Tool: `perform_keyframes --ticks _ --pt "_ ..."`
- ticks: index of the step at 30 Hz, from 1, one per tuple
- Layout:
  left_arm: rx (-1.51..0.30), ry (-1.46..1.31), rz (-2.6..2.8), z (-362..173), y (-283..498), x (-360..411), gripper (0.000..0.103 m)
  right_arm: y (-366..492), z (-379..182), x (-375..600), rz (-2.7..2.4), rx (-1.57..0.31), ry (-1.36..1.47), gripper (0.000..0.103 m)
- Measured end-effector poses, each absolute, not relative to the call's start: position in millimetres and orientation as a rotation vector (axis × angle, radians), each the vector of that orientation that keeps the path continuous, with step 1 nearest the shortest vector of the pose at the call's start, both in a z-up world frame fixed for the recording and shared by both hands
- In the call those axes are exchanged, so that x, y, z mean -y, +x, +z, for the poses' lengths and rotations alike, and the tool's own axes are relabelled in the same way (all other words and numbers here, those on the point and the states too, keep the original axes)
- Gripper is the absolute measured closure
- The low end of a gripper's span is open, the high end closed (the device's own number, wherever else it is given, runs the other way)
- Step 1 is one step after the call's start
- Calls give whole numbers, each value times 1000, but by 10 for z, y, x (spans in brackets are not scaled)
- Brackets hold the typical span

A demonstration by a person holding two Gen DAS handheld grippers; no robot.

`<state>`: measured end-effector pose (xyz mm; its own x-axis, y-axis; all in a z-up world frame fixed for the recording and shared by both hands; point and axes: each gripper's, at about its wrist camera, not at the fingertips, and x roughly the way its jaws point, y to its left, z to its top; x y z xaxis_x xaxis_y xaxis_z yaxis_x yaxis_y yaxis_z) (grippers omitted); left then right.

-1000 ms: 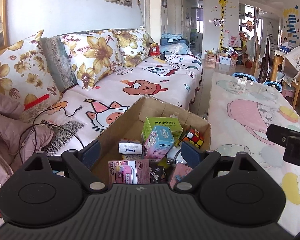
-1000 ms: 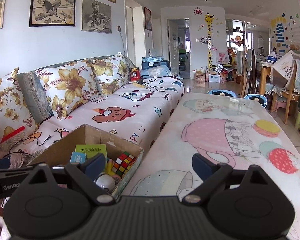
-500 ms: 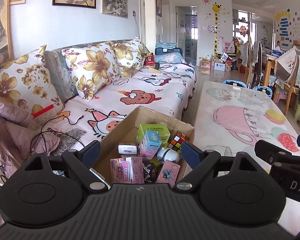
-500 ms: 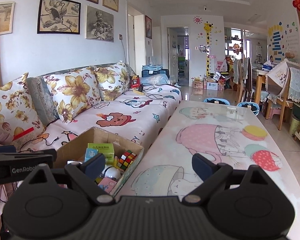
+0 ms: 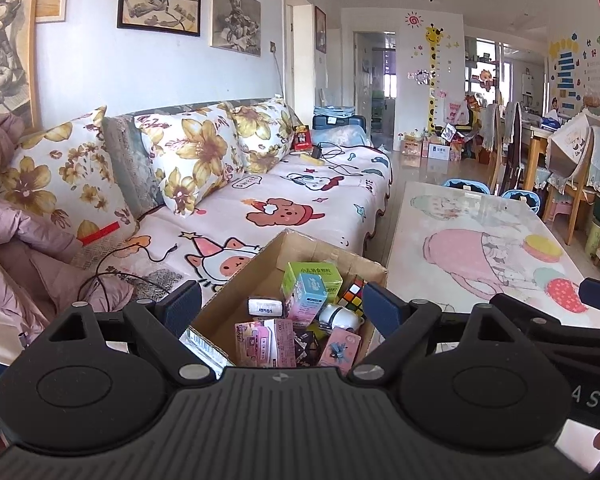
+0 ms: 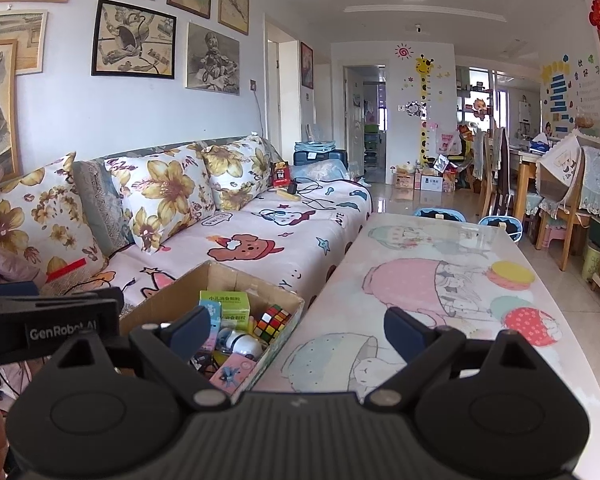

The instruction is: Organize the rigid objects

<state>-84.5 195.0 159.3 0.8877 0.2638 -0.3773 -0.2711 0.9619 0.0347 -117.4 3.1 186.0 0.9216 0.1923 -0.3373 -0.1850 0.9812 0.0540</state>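
Observation:
An open cardboard box [image 5: 300, 246] [image 6: 220, 274] rests on the sofa seat beside the table. Inside lie a green carton [image 5: 314, 276] [image 6: 230, 308], a colour cube [image 5: 352, 294] [image 6: 274, 320], a white tissue pack [image 5: 265, 306], a pink box [image 5: 265, 340] and a pink card [image 5: 338, 350] [image 6: 232, 372]. My left gripper [image 5: 282, 306] hangs open above the box's near end, nothing between its fingers. My right gripper [image 6: 298, 326] is open and empty, over the box's right edge and the table rim.
A sofa [image 5: 300, 200] with floral cushions [image 5: 196, 160] and loose cables runs along the left wall. A long table [image 6: 440, 280] with a cartoon cloth lies to the right. Two blue stools [image 6: 460, 216] stand at its far end, dining chairs [image 6: 496, 176] beyond. A pink jacket [image 5: 24, 248] lies at left.
Both grippers have pulled back and risen, so the box looks smaller and lower in each view. Both stay open and empty. The box's contents have not moved.

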Motion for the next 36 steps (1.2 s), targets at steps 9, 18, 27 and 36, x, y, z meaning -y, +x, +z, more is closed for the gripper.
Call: perform_keyframes --ticks 9,18,27,36 --pt "-371 -39 283 1609 -903 -1953 0 -1274 1870 -87 197 -333 3 7" --pt "-364 -31 290 1596 -930 -1943 0 -1270 1879 -107 195 -326 -1 7" --pt "-366 -39 304 1590 -939 -1954 0 -1277 1841 -154 199 -331 -15 7" --pt "-367 -38 309 1588 -953 -1934 0 -1263 1833 -158 200 -336 -14 7"
